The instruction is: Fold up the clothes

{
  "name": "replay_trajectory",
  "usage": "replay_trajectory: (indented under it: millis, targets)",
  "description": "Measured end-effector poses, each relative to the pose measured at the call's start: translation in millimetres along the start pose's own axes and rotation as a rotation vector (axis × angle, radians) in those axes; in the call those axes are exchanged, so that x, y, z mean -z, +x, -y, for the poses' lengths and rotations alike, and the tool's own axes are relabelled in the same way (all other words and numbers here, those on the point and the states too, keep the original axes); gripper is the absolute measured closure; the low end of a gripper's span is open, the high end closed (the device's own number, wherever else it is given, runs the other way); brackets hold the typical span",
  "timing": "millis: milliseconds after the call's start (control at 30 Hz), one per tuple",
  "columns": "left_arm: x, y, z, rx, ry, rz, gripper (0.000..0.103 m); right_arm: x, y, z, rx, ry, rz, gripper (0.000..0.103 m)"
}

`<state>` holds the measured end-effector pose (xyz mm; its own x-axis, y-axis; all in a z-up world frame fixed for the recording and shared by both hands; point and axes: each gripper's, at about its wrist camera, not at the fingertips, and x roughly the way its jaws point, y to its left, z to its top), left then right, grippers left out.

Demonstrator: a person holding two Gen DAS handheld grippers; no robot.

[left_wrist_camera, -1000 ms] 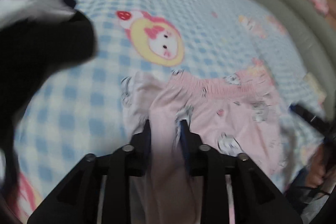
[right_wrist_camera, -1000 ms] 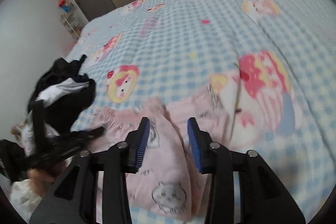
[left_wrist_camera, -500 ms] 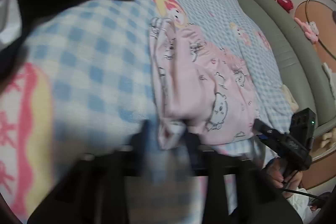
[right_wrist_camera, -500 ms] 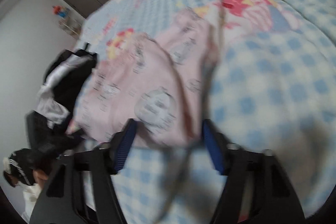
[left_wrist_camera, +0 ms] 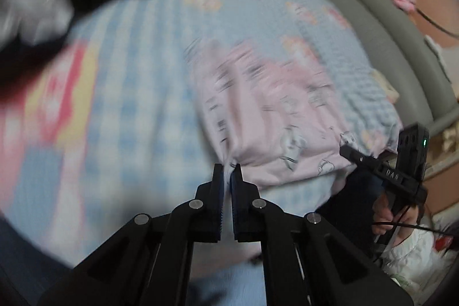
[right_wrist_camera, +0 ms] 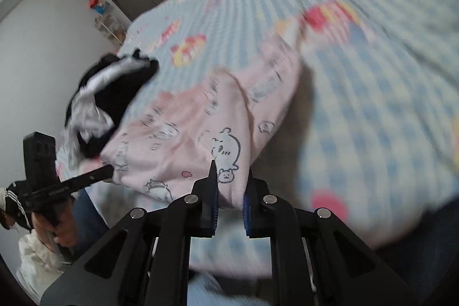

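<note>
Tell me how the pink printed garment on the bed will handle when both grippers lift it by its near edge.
The pink garment looks soft and floppy: it bunches into gathers at the left gripper, so it will likely sag between grips. It seems light, since thin folds hang from the right gripper. The fleecy surface probably won't slip from the pads.

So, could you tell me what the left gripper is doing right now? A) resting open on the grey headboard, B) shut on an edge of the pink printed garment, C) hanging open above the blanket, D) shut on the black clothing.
B: the left gripper has its jaws pinched together on an edge of the pink garment, which lies on the checked blanket.
</note>
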<state>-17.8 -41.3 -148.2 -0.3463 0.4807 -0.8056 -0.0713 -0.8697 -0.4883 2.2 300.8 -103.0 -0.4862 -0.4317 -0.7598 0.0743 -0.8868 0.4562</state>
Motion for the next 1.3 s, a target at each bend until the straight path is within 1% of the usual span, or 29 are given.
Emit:
replay_trajectory:
  millis: [33,67,133,167,200,233,267,300,333,367,400,500,533,600,633,667,700,800,833,933,967,1033,1067,1100,1167,1200,1233,1267,1300]
  targets:
    - [3,3,-12,-0.035,-0.054,-0.022,0.098,9,4,5,0.019,0.006,-0.014,0.09]
    - [4,-1,-18,-0.033,-0.082,-0.018,0.099,16,9,10,0.044,0.007,-0.028,0.089]
    - [4,-18,-15,0.02,-0.077,0.044,0.098,18,5,9,0.067,0.004,-0.017,0.086]
    - [3,-26,-6,0.034,-0.036,0.075,0.093,17,1,8,0.076,0.002,-0.008,0.081]
    - [1,-32,2,0.043,0.002,0.097,0.076,17,-5,6,0.09,-0.007,0.018,0.073]
    - [-2,-31,11,0.04,0.037,0.099,0.062,17,-13,3,0.106,-0.021,0.053,0.07]
    - [-4,-25,18,0.029,0.072,0.096,0.046,18,-16,3,0.104,-0.024,0.065,0.069]
    - [-7,-20,26,0.018,0.106,0.093,0.048,19,-17,3,0.095,-0.021,0.067,0.068]
    - [-9,-16,28,0.019,0.118,0.091,0.048,20,-18,3,0.085,-0.017,0.069,0.068]
    - [-9,-14,24,0.036,0.094,0.093,0.052,21,-14,4,0.076,-0.014,0.051,0.068]
    - [-9,-13,20,0.054,0.07,0.096,0.069,24,-7,5,0.068,-0.011,0.022,0.068]
    - [-10,-8,6,0.108,-0.001,0.102,0.081,29,12,11,0.047,0.016,-0.051,0.068]
    - [-10,-7,2,0.126,-0.026,0.104,0.081,30,18,14,0.041,0.029,-0.072,0.068]
    - [-11,-4,-7,0.161,-0.074,0.108,0.086,30,17,18,0.023,0.047,-0.06,0.068]
    - [-12,-5,-10,0.152,-0.086,0.121,0.089,30,15,19,0.013,0.056,-0.048,0.068]
    - [-12,-9,-11,0.123,-0.083,0.143,0.092,29,13,21,0.003,0.064,-0.037,0.068]
    - [-12,-11,-11,0.13,-0.085,0.15,0.095,29,10,21,0.002,0.07,-0.025,0.068]
    - [-11,-16,-12,0.153,-0.091,0.171,0.095,29,3,22,0.036,0.08,0.01,0.068]
    - [-10,-18,-13,0.16,-0.093,0.178,0.092,29,2,22,0.044,0.084,0.016,0.068]
    - [-9,-23,-14,0.183,-0.099,0.2,0.091,30,0,21,0.06,0.079,0.016,0.068]
    - [-9,-25,-14,0.19,-0.101,0.207,0.091,30,0,20,0.065,0.074,0.011,0.067]
    - [-8,-28,-14,0.205,-0.106,0.221,0.089,30,0,19,0.077,0.064,0.003,0.061]
    - [-8,-30,-15,0.213,-0.108,0.228,0.083,30,1,18,0.082,0.056,0.0,0.06]
    - [-8,-32,-15,0.22,-0.11,0.235,0.074,31,1,16,0.086,0.046,-0.003,0.06]
    - [-8,-28,-17,0.242,-0.119,0.215,0.07,32,0,15,0.086,0.033,0.002,0.06]
    - [-8,-23,-16,0.24,-0.116,0.195,0.07,32,0,15,0.084,0.033,0.003,0.06]
    - [-9,-16,-13,0.214,-0.101,0.17,0.071,32,1,15,0.081,0.037,0.002,0.06]
    - [-10,-9,-10,0.174,-0.088,0.145,0.073,32,2,15,0.077,0.041,-0.003,0.06]
    - [-10,0,-7,0.112,-0.078,0.119,0.076,32,4,15,0.073,0.044,-0.01,0.06]
